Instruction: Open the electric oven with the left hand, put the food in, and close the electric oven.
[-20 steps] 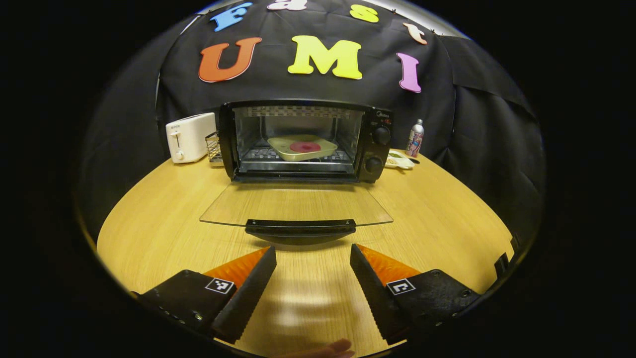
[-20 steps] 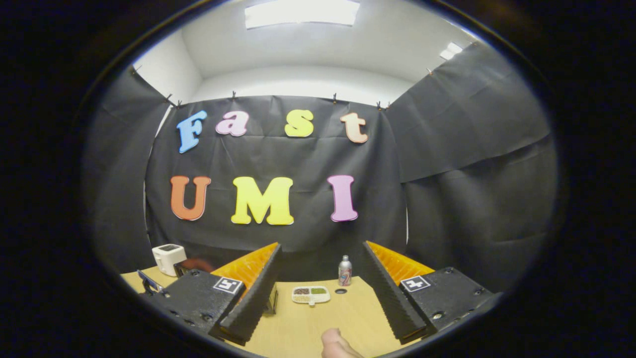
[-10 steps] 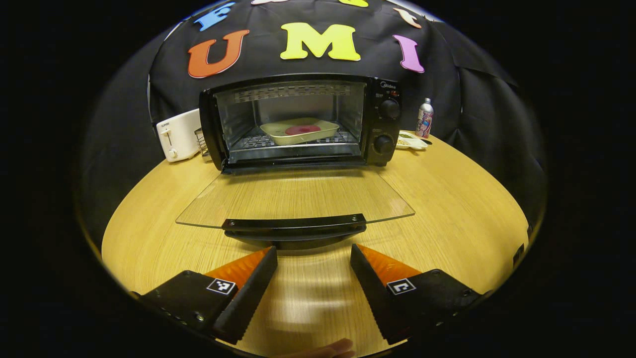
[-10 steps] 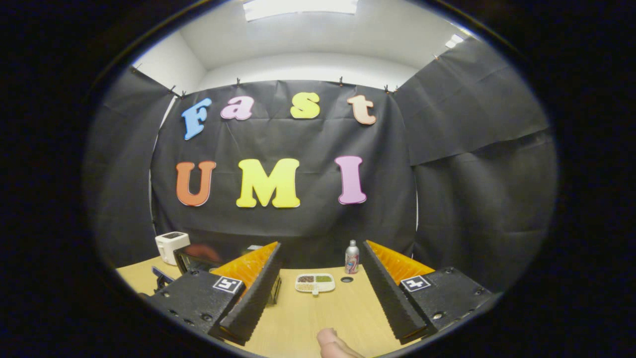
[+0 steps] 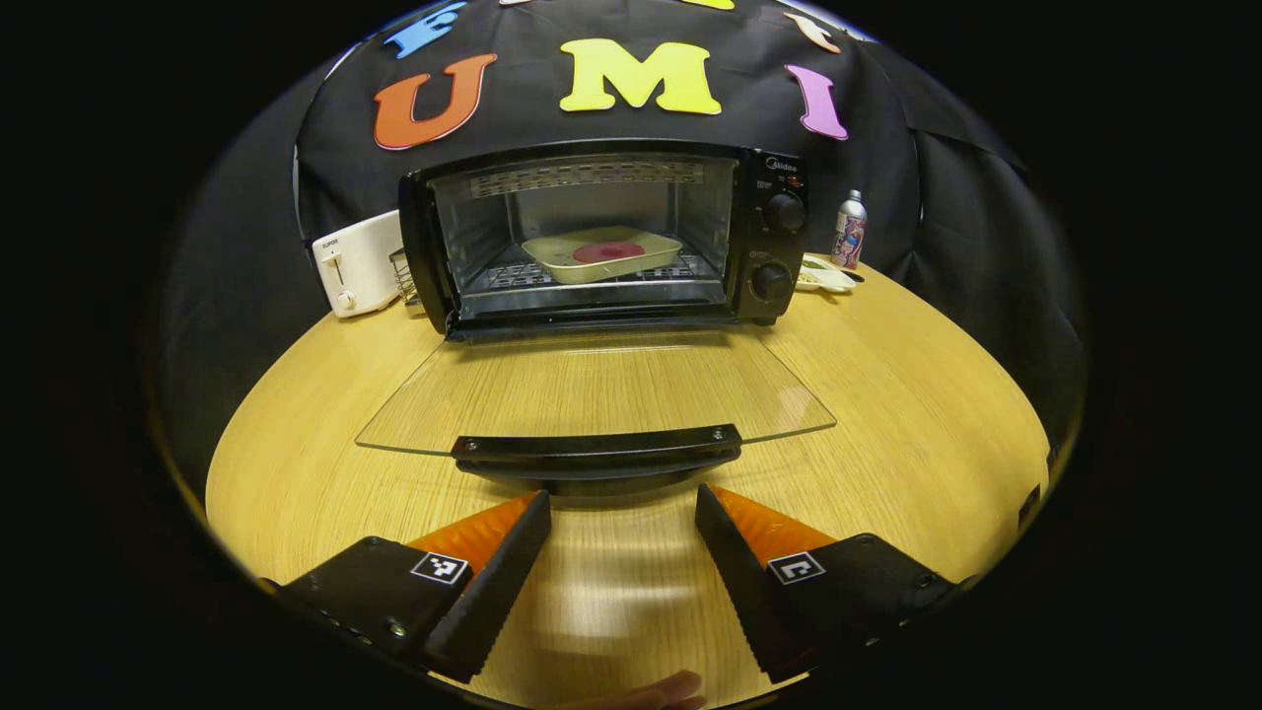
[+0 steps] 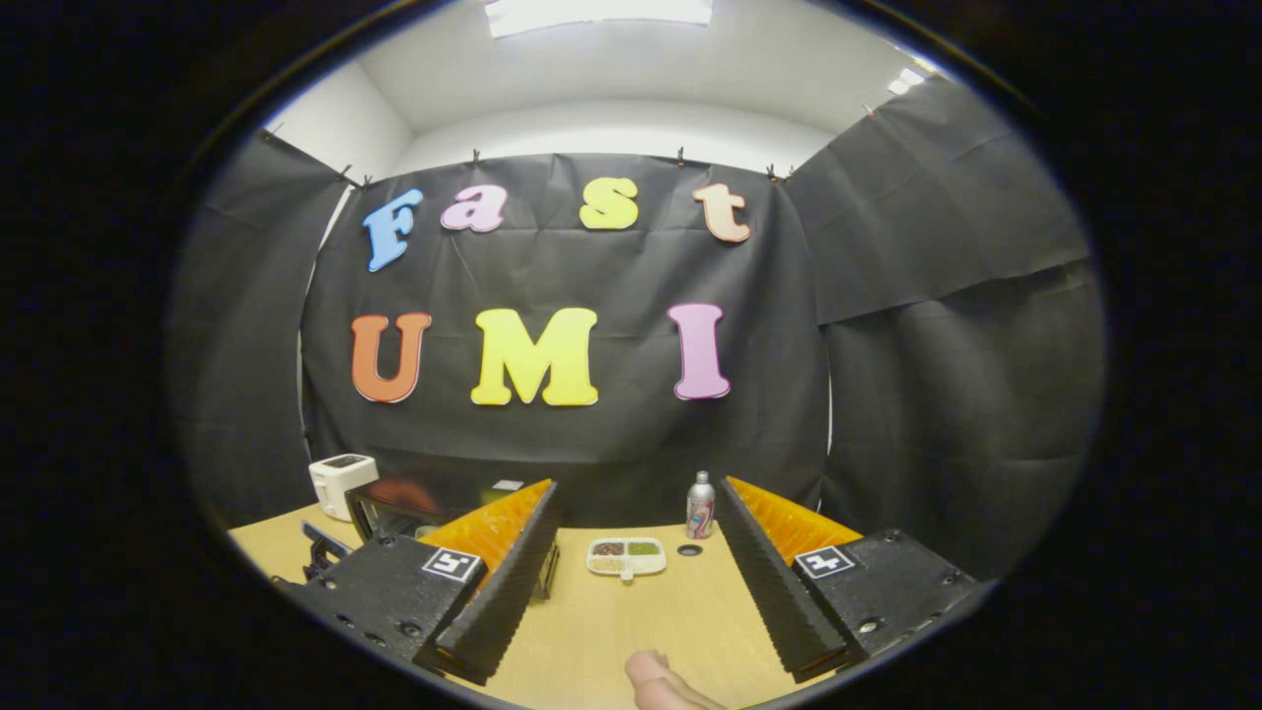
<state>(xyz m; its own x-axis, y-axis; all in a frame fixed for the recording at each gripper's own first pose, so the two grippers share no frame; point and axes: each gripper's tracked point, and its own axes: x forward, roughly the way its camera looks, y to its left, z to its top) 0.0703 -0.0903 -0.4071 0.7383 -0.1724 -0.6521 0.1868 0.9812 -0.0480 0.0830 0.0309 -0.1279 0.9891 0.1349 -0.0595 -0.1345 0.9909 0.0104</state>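
The left tool (image 5: 621, 513) hangs low over the pale wooden counter (image 5: 917, 444) with its fingers spread and nothing between them, its tips just short of the black bar handle (image 5: 596, 449) on the clear glass door (image 5: 592, 390), which lies folded down flat toward the camera. Beyond the door, the black electric oven (image 5: 601, 237) stands open, and on its wire rack sits a cream rectangular tray with a round red piece of food (image 5: 608, 252) on it. To the oven's left is a white toaster (image 5: 355, 261); to its right are a small metal can (image 5: 849, 230) and a white divided dish (image 5: 823, 278). The right tool (image 6: 636, 518) is held higher and off to the side, also spread and empty, facing the black cloth wall (image 6: 937, 325), with a fingertip of the holding hand (image 6: 656, 682) at the bottom edge. Judging by this, opening and loading are done; what is left is to catch the handle and swing the door up until it shuts.
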